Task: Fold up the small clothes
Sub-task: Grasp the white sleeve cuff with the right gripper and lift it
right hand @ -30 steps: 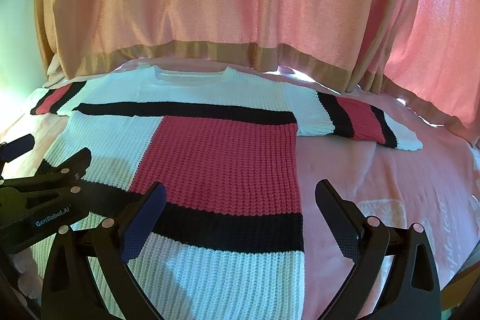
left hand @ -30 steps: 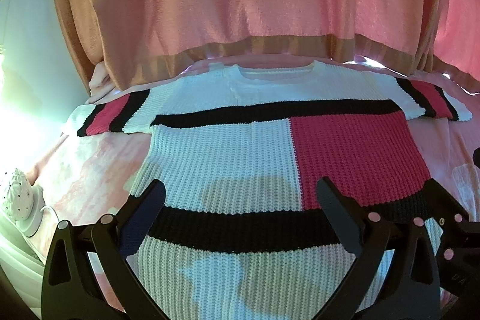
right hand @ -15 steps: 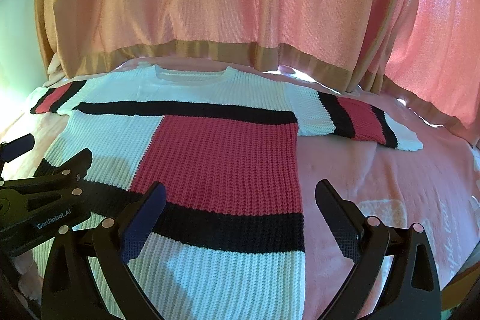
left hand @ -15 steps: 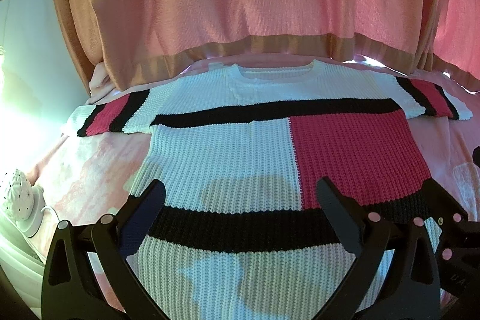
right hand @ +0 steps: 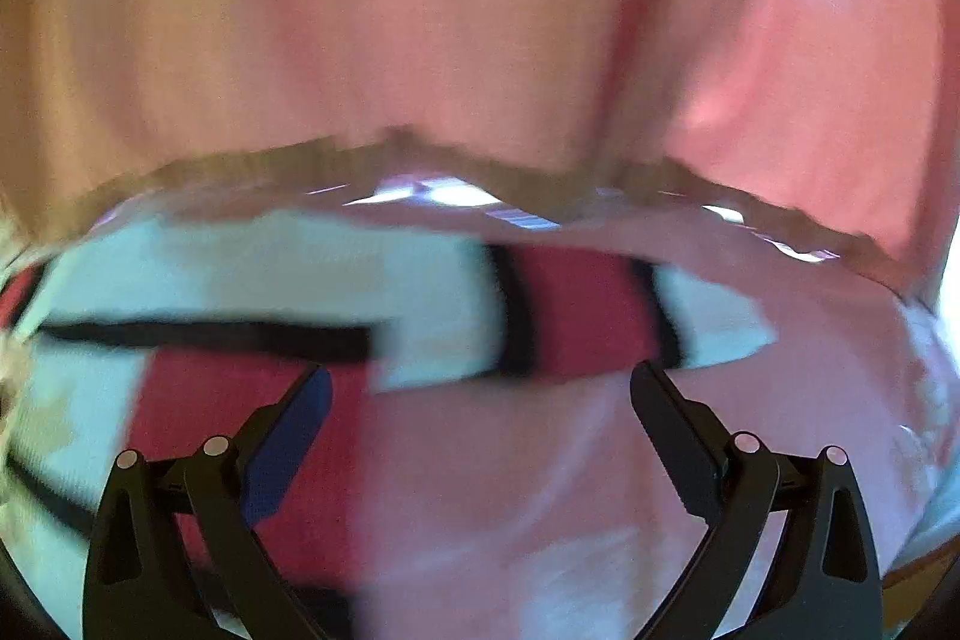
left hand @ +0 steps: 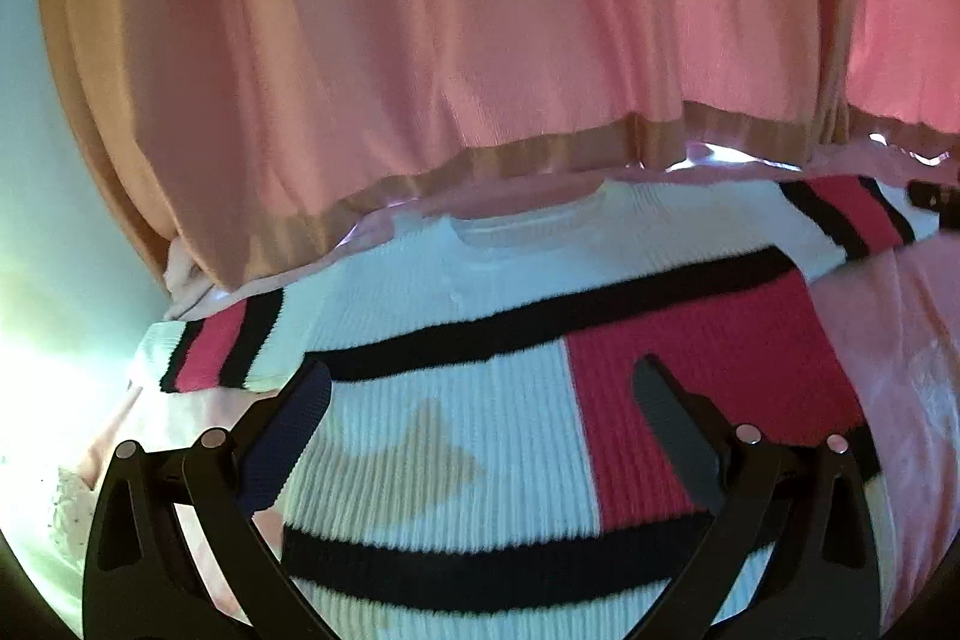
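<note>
Between the wide-spread fingers of the left claw [left hand: 480, 388] lies the sweater [left hand: 480, 430], a chunky ribbed knit in white, red and black blocks, spread flat on the pink bed [left hand: 900, 340]. Nothing is held. Its neckline points toward the pink curtain [left hand: 480, 40], whose tan hem hangs down to the bed. The left view is sharp and shows both striped sleeves stretched sideways. The right claw [right hand: 480, 388] is also wide and empty, above bare sheet beside the sweater's red panel; that view is blurred, showing only one sleeve [right hand: 576, 310] clearly, just beyond the fingertips.
</note>
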The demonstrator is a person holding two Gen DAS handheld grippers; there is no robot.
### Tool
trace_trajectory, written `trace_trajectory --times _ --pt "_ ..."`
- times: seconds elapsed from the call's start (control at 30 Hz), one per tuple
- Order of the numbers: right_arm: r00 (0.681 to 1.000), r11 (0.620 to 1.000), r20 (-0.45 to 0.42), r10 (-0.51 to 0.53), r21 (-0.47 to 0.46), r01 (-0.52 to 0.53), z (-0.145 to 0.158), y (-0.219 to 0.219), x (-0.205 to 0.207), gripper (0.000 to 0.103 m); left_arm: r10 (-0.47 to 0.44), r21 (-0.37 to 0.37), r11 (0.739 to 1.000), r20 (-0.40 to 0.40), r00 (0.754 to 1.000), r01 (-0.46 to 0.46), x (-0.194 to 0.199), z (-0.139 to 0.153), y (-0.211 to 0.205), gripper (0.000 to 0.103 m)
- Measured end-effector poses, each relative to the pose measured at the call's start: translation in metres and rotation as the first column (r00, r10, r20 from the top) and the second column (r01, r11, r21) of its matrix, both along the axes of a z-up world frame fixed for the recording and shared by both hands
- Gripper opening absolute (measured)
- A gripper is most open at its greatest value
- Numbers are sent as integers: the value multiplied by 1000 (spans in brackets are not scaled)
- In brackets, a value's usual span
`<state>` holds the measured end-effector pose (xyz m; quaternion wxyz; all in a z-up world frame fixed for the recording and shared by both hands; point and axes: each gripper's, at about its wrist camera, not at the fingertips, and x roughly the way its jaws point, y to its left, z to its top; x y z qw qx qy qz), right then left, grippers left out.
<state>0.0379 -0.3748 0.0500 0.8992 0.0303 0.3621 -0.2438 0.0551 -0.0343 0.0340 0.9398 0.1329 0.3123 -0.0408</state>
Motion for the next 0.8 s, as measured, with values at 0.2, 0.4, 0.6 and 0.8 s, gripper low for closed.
trace_trajectory --times 0.2,0.4,0.6,0.8 --pt "953 944 -78 -292 134 300 -59 -149 14 93 27 -100 994 -90 996 -36 29 -16 1 98" --pt "921 875 -120 -372 285 391 -108 -215 23 68 57 -69 996 -68 996 -62 40 -20 3 98" --pt "943 858 -61 -328 397 325 -112 -222 43 13 79 -70 994 -109 991 -87 52 -29 14 98" --pt "957 923 249 -148 382 44 -4 -141 82 12 106 -118 986 -107 989 -118 55 -20 31 98"
